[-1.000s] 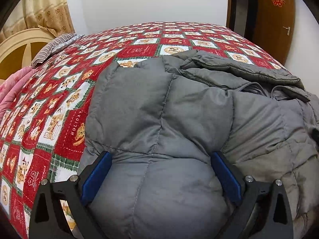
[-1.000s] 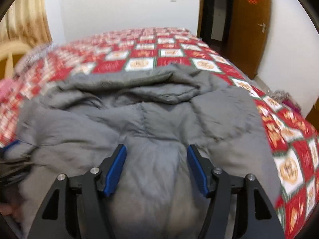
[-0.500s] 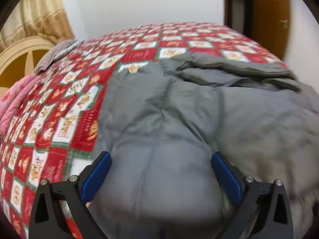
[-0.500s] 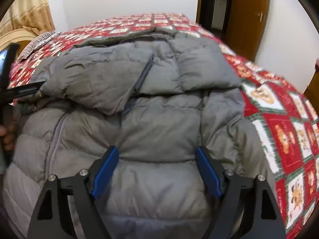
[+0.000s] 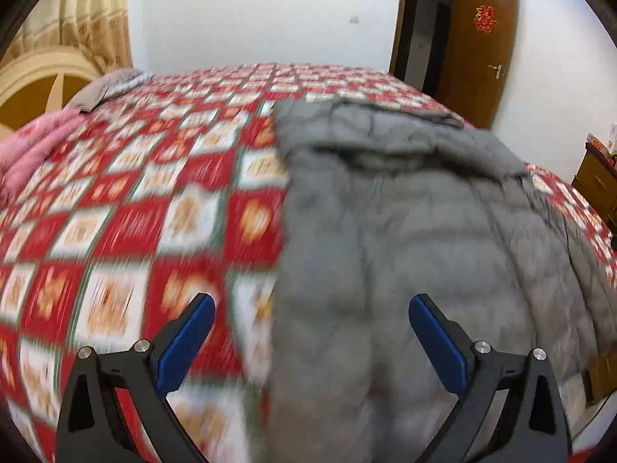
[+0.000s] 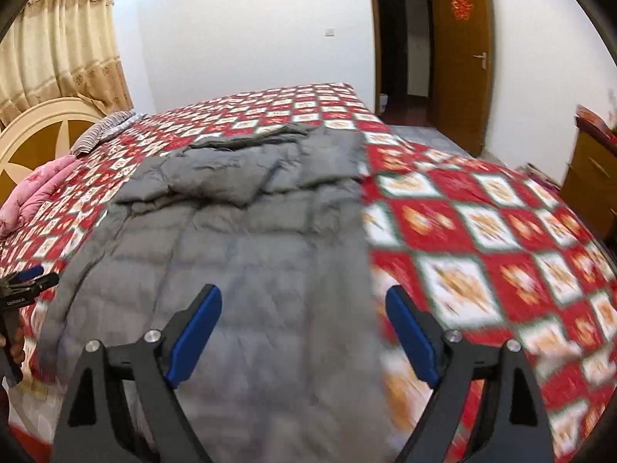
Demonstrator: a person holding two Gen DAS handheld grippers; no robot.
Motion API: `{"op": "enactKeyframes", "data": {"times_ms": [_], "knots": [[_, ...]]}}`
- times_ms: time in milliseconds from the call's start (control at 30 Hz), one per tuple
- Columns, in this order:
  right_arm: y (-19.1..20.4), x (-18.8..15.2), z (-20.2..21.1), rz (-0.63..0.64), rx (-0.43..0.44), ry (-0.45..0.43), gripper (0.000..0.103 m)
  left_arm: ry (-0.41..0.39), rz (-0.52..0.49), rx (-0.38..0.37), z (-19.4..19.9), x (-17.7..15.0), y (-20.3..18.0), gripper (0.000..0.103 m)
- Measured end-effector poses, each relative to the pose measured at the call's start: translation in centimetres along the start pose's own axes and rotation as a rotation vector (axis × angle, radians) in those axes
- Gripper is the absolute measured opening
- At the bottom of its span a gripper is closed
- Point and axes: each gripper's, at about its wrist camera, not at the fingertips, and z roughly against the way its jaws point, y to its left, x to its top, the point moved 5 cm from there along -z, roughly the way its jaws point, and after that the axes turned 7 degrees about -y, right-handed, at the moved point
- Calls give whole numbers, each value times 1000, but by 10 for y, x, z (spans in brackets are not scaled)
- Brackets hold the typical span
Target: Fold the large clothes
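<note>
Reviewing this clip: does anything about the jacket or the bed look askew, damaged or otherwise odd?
Nothing is damaged or spilled. The grey jacket lies on the quilt, roughly a narrow strip, but its far end is bunched and rumpled, not flat. Both views are blurred near the camera, so fine detail is unclear.

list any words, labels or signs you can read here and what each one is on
Red double-happiness sign "囍": stuck on the brown wooden door.
Small white lettering on the left gripper, at the right wrist view's left edge: too small to read.
Bedspread squares: blurred, no readable words.
Grey down jacket: no label showing.
</note>
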Motion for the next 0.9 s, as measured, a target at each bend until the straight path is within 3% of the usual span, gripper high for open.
{"op": "enactKeyframes", "data": {"times_ms": [167,333,433,533,667,733,767,800,833,900], "knots": [[-37,-40,33,-108,8,103,89,13,65,-94,22,-40,8,101],[-35,-76,38,-119,10,158,89,65,96,-175,15,-59,-8,101],[-26,-83,30,-109,26,157,91,84,77,-158,5,-67,-15,101],[-19,-86,26,-23,-25,147,91,76,39,-129,4,-70,-22,101],[-7,-87,22,25,6,138,90,84,13,-153,5,-75,-28,101],[-2,-88,18,53,12,137,82,87,22,-158,4,-76,-30,100],[1,-88,17,81,-11,143,77,85,22,-154,5,-76,-30,95],[4,-88,16,96,-4,153,64,83,21,-156,6,-75,-31,78],[9,-91,14,112,19,177,54,83,21,-163,7,-75,-31,70],[12,-94,12,151,-17,186,53,86,25,-169,7,-73,-26,60]]}}
